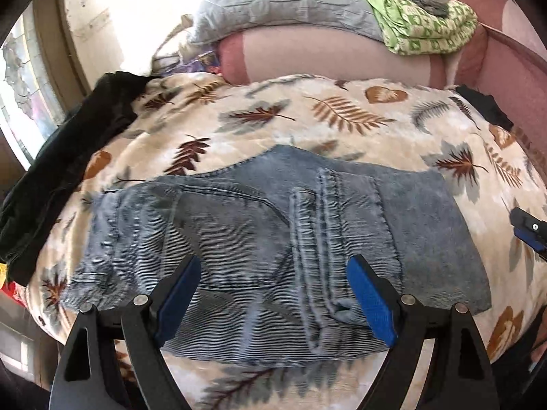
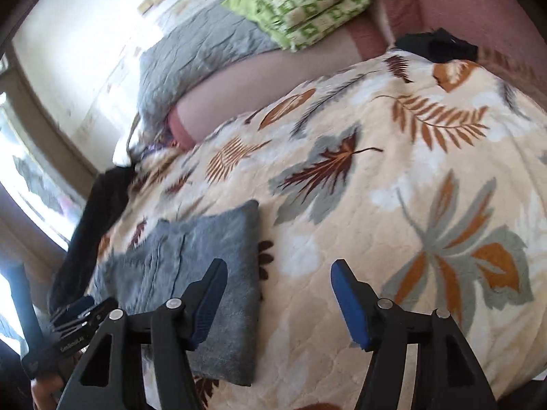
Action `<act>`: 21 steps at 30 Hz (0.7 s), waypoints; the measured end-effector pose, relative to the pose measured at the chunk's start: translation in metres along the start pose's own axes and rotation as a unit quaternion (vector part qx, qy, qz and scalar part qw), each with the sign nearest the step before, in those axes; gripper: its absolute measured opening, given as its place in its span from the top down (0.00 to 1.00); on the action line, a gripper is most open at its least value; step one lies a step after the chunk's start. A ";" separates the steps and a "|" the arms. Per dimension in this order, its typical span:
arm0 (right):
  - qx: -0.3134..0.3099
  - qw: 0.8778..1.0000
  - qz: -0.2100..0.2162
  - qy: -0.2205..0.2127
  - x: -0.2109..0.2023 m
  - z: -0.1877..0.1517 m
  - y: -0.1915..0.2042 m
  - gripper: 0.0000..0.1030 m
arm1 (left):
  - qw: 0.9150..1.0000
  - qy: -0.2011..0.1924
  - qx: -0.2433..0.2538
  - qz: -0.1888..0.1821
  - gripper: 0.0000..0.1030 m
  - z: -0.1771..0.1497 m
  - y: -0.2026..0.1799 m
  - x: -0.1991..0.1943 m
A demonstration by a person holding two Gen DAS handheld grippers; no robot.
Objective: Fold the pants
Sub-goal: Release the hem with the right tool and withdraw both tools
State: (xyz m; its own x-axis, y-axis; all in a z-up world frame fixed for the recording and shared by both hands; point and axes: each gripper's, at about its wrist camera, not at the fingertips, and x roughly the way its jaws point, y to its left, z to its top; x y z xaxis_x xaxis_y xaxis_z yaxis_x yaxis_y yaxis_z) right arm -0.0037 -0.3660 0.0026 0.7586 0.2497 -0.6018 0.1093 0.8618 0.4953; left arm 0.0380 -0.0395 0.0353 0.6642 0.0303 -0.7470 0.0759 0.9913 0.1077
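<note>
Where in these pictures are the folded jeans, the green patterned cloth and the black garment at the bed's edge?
folded jeans [image 1: 239, 225]: left wrist view, back pocket panel.
green patterned cloth [image 2: 307, 10]: right wrist view, middle of the bundle.
black garment [image 1: 68, 157]: left wrist view, its middle.

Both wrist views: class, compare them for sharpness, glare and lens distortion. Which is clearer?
Left wrist view: clearer, the jeans show crisp ribbing and stitching, though the wall behind is washed out by glare. Right wrist view: motion-blurred, the jeans look smeared and the window side is blown out. Both views: fisheye bends the leaf-print blanket into a dome, with dark corners.
</note>
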 end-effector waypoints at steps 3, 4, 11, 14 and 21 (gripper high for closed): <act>0.014 1.000 0.007 0.001 -0.005 -0.004 -0.006 0.33 | 1.000 0.002 -0.003 0.010 0.15 -0.001 0.004 0.000; 0.018 1.000 0.011 0.003 -0.004 -0.004 -0.006 0.33 | 1.000 0.003 -0.004 0.013 0.15 -0.002 0.006 -0.001; 0.040 0.999 0.020 0.013 0.001 -0.007 -0.013 0.32 | 1.000 0.008 -0.008 0.016 0.15 -0.009 0.009 -0.004; 0.040 0.999 0.015 0.012 0.001 -0.008 -0.013 0.32 | 1.000 0.010 -0.014 0.014 0.15 -0.011 0.015 -0.004; 0.011 1.000 0.019 0.004 -0.002 -0.009 0.003 0.32 | 0.988 0.000 -0.150 -0.037 0.15 -0.030 0.087 -0.012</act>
State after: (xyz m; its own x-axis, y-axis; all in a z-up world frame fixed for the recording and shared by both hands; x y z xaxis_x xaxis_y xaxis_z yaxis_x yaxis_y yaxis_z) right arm -0.0101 -0.3596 -0.0002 0.7575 0.2853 -0.5872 0.0943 0.8422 0.5308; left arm 0.0144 0.0501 0.0344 0.6648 -0.0428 -0.7458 -0.0998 0.9843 -0.1454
